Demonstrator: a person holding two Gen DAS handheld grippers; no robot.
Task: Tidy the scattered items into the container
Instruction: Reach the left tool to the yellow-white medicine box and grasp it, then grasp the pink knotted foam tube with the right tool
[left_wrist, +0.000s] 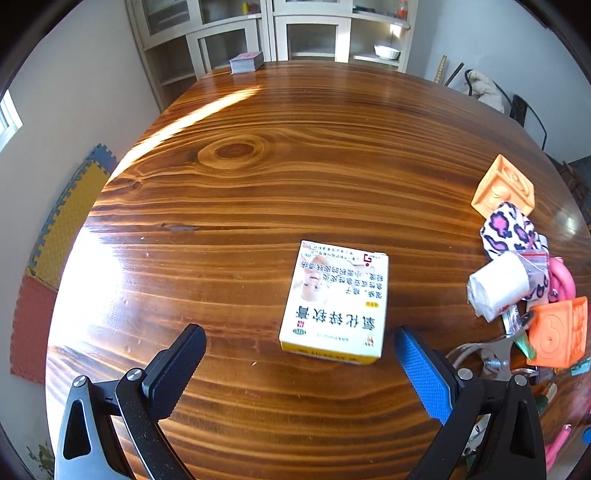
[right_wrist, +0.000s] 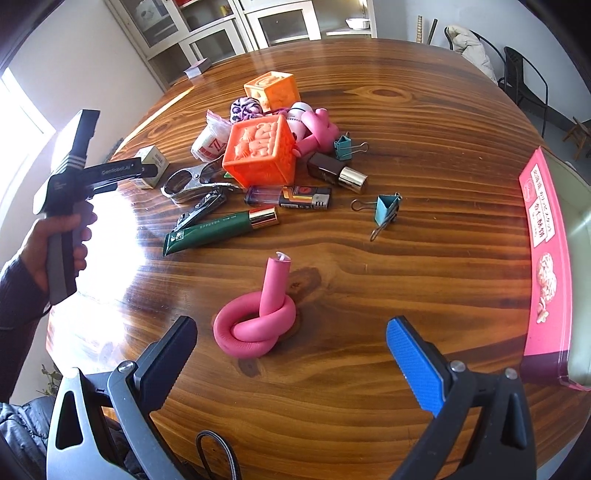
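Pink knotted foam tube (right_wrist: 258, 317) lies on the wooden table (right_wrist: 424, 258), just ahead of the right gripper (right_wrist: 291, 354), between its spread, empty jaws. Pink-walled container (right_wrist: 543, 258) sits at the table's right edge, apart from the tube. Left gripper (left_wrist: 300, 354) likewise gapes empty, facing the white-and-yellow medicine box (left_wrist: 336, 302) lying flat. The remaining clutter (orange cube (right_wrist: 262, 151), green tube (right_wrist: 221, 230), lighter (right_wrist: 288, 195), binder clips) stays heaped beyond. Judged step: approach before first grasps. Next: lower around the knot, close, carry right to the container.
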